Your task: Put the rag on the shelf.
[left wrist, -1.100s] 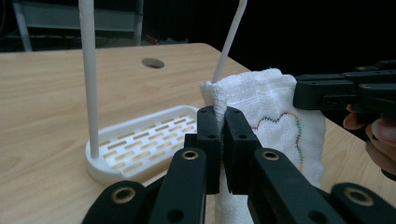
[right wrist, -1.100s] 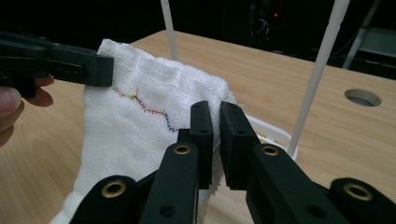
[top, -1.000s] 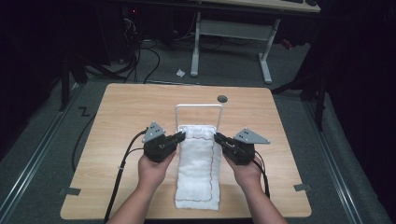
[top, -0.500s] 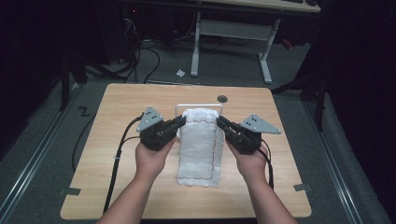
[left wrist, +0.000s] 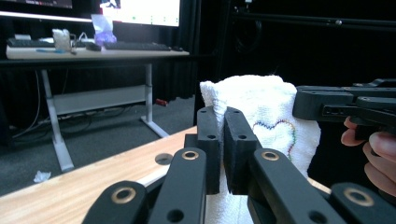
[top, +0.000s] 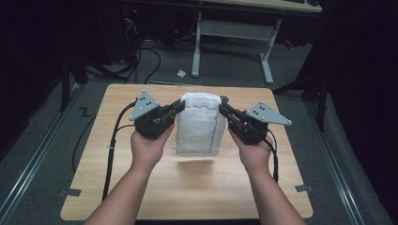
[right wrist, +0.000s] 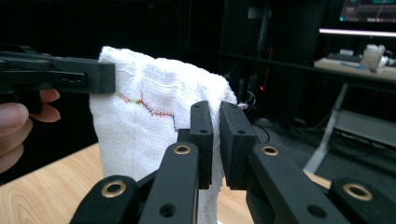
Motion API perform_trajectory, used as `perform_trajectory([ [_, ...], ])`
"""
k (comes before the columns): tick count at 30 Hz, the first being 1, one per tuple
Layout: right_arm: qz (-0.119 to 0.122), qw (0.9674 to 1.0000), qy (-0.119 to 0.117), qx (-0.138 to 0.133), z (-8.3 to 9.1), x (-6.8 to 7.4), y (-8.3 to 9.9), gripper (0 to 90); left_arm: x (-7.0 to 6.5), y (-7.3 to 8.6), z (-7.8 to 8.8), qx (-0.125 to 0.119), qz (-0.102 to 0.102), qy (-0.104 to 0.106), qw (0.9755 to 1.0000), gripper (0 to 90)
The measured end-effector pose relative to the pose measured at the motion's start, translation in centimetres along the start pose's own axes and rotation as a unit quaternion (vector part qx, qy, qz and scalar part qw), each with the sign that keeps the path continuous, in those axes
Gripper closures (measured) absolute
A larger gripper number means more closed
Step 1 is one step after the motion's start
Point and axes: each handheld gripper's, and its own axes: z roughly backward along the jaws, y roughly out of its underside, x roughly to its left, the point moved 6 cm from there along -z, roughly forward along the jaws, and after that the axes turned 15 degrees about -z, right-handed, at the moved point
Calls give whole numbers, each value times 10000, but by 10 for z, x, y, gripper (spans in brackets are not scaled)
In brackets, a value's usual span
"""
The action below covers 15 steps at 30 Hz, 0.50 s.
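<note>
- High view is showing the wooden table (top: 187, 187) as the biggest thing in the scene, with the person's forearms coming in from the bottom edge.
- A white towel (top: 199, 125) is hanging in the air above the middle of the table, held up by its two top corners, with its lower edge clear of the wood and casting a shadow beneath.
- The towel is looking soft, light and limp; it is draping straight down and will probably fold or swing with any quick move, so the top corners seem the best places to hold.
- The left claw (top: 179, 106) is pinching the towel's top left corner; in the left gripper view its jaws are clamping tight on the cloth (left wrist: 261, 107).
- The right claw (top: 221, 107) is pinching the top right corner; in the right gripper view its jaws are closing on the edge of the fabric (right wrist: 154, 116).
- Coloured stitching (left wrist: 275, 130) is running across the cloth, a small mark that will help in judging which face is turned outward.
</note>
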Motion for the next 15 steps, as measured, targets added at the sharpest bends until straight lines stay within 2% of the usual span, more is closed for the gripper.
perform_trajectory([
  [4, 17, 10000, -7, -37, 1, 1, -5, 845, 0, -4, 2, 9, -94, -3, 10000, 864],
  [11, 21, 9999, -27, -105, 3, 2, -12, 845, 1, -10, 1, -59, -85, -3, 9999, 864],
  [15, -14, 9998, -37, -177, 4, 0, -20, 844, 4, -17, -5, -33, -200, -41, 9998, 864],
])
